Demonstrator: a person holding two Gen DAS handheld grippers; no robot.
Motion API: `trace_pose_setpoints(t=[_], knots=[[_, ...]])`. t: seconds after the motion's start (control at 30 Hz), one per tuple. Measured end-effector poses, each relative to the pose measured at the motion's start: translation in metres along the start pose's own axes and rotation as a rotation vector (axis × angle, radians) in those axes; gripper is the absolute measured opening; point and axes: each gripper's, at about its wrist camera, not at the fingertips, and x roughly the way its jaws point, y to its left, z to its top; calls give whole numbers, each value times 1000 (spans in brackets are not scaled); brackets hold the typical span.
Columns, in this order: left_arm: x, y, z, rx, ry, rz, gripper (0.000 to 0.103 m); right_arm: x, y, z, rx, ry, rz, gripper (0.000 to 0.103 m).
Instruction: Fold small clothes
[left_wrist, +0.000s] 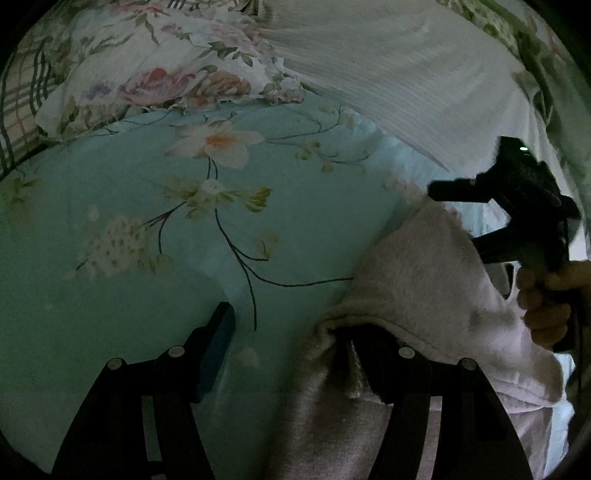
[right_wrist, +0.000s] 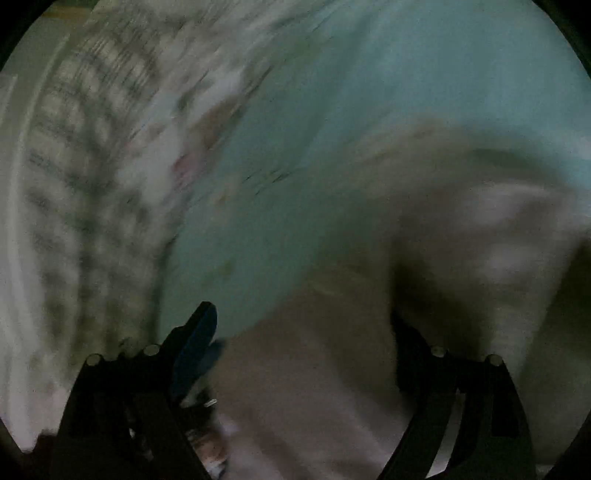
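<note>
A pale pink fleecy garment (left_wrist: 417, 280) lies bunched on a mint floral bedsheet (left_wrist: 129, 221). My left gripper (left_wrist: 291, 332) is open; its left finger (left_wrist: 218, 343) rests over the sheet and its right finger is hidden under the garment's edge. My right gripper (left_wrist: 458, 192) shows in the left wrist view at the right, held in a hand above the garment. In the blurred right wrist view the right gripper (right_wrist: 303, 325) stands open, with the garment (right_wrist: 424, 240) spread between and over its fingers.
A floral pillow (left_wrist: 166, 74) and a white ribbed blanket (left_wrist: 388, 74) lie at the far side of the bed. A plaid cloth (right_wrist: 85, 166) runs along the left of the right wrist view.
</note>
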Motion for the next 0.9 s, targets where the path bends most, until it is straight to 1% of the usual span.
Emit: trace_pose_setpoints(t=[0.07, 0.17, 0.2, 0.27, 0.3, 0.33, 0.37, 0.4, 0.47, 0.53, 0.6, 0.63, 0.67, 0.7, 0.77, 0.8, 0.87, 0.9], knots=[[0, 1, 0, -12, -9, -8, 66, 5, -2, 8, 15, -38, 87, 95], [-2, 6, 0, -37, -24, -27, 65, 11, -16, 16, 80, -130, 197, 95], [-2, 7, 0, -47, -26, -35, 65, 11, -21, 18, 101, -171, 233, 95], [-3, 13, 1, -75, -31, -52, 65, 1, -31, 13, 157, -292, 341, 95], [-4, 16, 1, -89, -31, -63, 65, -3, -31, 16, 179, -344, 379, 95], [-4, 18, 2, -100, -31, -72, 65, -12, -34, 12, 207, -413, 412, 94], [-5, 20, 2, -111, -30, -81, 65, -20, -37, 9, 225, -457, 413, 94], [-6, 21, 2, -118, -31, -82, 65, -25, -36, 7, 227, -474, 383, 94], [-8, 22, 3, -128, -31, -74, 65, -27, -28, 4, 212, -425, 248, 94], [-12, 23, 2, -126, -26, -73, 65, -26, -17, -1, 163, -337, 102, 94], [-18, 23, 0, -117, -20, -84, 65, -22, -6, -3, 116, -263, -6, 94], [-20, 22, 0, -113, -22, -80, 64, -15, -4, -3, 103, -219, -42, 94], [-22, 22, -1, -104, -20, -80, 62, -10, -3, -3, 98, -181, -43, 94], [-25, 21, -2, -94, -21, -90, 62, -5, -6, -2, 97, -140, -20, 94], [-25, 18, -2, -81, -18, -88, 63, 12, -8, 5, 104, -71, 49, 95], [-21, 15, -2, -64, 0, -78, 63, 21, -6, 9, 102, -45, 84, 95], [-11, 9, -3, -35, 46, -58, 63, 36, 1, 16, 100, -19, 198, 95], [-9, 6, -3, -21, 57, -46, 63, 41, 6, 20, 100, -39, 251, 95]])
